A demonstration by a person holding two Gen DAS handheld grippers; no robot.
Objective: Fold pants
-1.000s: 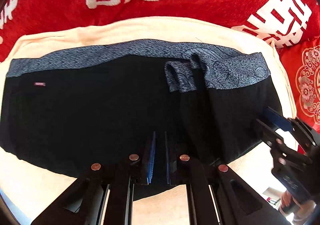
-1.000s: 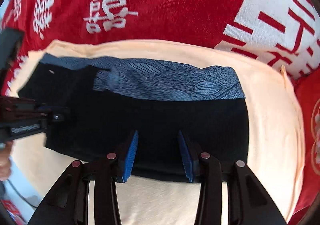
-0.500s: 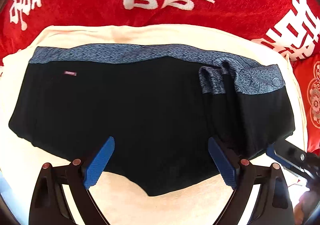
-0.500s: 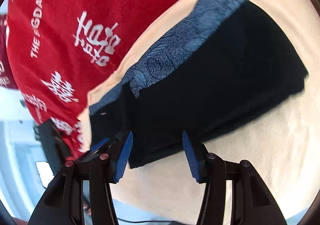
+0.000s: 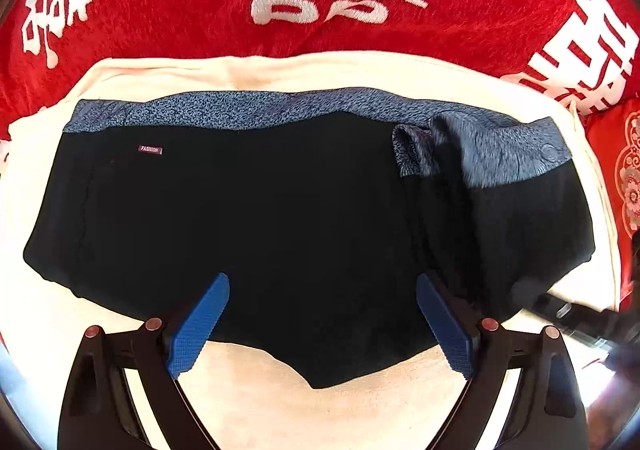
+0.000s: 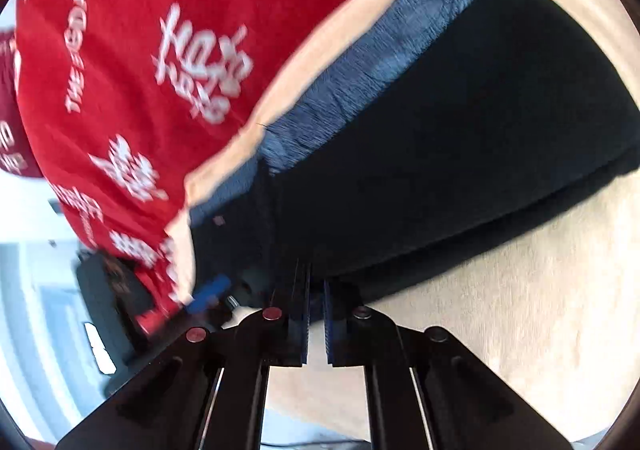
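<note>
Black pants with a blue patterned waistband lie folded on a cream cloth; one end is doubled over at the right. My left gripper hovers over the pants' near edge, open wide, nothing between its blue pads. In the right wrist view the pants run up to the right. My right gripper is shut, its tips pinching the black fabric at the near edge. One of the left gripper's blue pads shows low at the left there.
A red blanket with white characters lies under and beyond the cream cloth. A red embroidered cushion sits at the far right. Beyond the blanket's edge in the right wrist view is a bright room with dark furniture.
My left gripper went from shut to wide open and drew back a little. My right gripper rolled sideways, sank to the pants' near edge and shut there.
</note>
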